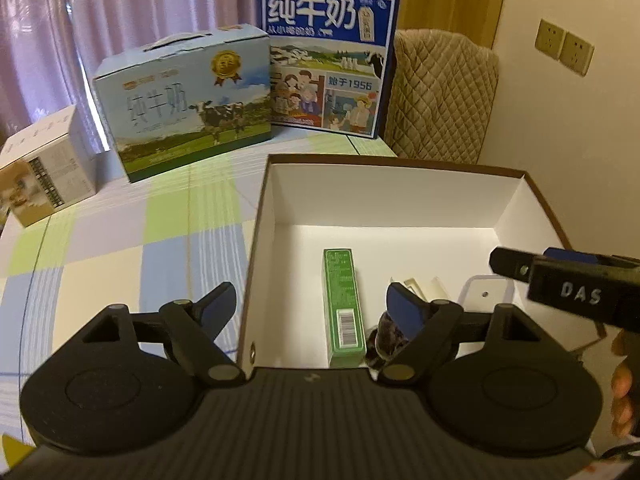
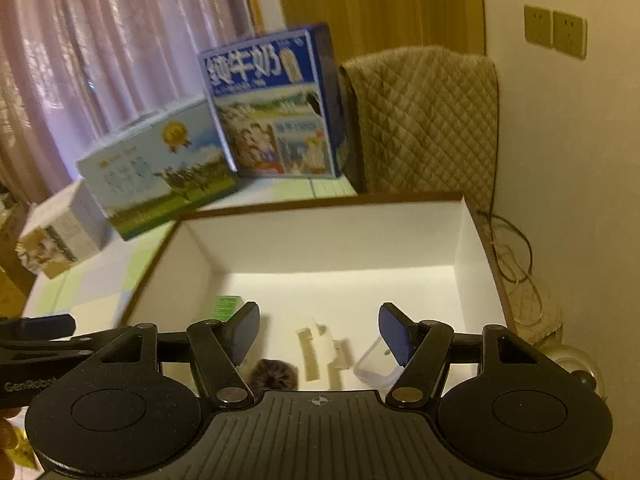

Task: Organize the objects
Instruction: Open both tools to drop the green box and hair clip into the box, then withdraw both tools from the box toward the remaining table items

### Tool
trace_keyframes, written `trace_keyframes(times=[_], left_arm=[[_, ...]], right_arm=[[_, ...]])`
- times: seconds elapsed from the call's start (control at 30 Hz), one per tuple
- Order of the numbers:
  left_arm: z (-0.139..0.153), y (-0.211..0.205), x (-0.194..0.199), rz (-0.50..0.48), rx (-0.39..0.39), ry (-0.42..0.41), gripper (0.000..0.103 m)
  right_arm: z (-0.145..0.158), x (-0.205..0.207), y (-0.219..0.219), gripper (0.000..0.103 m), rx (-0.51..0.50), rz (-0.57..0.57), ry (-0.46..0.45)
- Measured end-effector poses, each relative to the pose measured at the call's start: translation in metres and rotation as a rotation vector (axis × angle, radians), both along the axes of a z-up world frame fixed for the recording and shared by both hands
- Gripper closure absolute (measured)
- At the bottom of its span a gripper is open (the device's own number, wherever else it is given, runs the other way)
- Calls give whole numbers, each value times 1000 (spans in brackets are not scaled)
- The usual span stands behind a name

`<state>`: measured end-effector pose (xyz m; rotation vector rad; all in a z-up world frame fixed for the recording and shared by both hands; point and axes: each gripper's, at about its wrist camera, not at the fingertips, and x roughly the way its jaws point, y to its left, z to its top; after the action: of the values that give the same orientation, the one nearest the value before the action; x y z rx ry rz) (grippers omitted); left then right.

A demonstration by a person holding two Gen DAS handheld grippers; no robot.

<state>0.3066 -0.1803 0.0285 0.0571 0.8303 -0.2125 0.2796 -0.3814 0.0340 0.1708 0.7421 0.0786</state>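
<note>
An open box with white walls [image 1: 380,196] and a brown rim stands on the checked tablecloth [image 1: 120,240]. Inside it lie a green carton [image 1: 344,304], a dark fuzzy item [image 1: 382,340], a pale plastic piece [image 1: 420,288] and a clear lidded container [image 1: 484,292]. My left gripper [image 1: 312,308] is open and straddles the box's left wall, holding nothing. My right gripper [image 2: 320,332] is open over the box interior [image 2: 332,236], above the pale piece [image 2: 320,350], the fuzzy item [image 2: 274,374] and the container [image 2: 374,364]. The green carton [image 2: 227,306] shows only its end.
Two milk cases [image 1: 188,108] [image 1: 328,64] and a small white carton [image 1: 44,168] stand at the table's back and left. A quilted chair back [image 1: 440,92] is behind the box. Wall sockets [image 2: 556,32] and loose cables [image 2: 516,256] are at the right.
</note>
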Motion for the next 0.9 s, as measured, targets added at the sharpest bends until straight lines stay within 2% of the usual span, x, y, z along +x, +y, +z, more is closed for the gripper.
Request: trace_keyframes(times=[0.17,0.43,0.7,0.9], left_arm=[[17,18,-28,27,-28,-24,19],[33,53,-80,77,-45,-56,18],[27,78,-116,112,-41,-54,18],[17,97,-138,158,-38,-36,18]], right_arm=[[12,-32,16,40,1,44,-30],[6,-77,47,39,3,132,-44],[-5,-102,68,39,23,213,-41],[-23,-103,83,39,59,275,11]])
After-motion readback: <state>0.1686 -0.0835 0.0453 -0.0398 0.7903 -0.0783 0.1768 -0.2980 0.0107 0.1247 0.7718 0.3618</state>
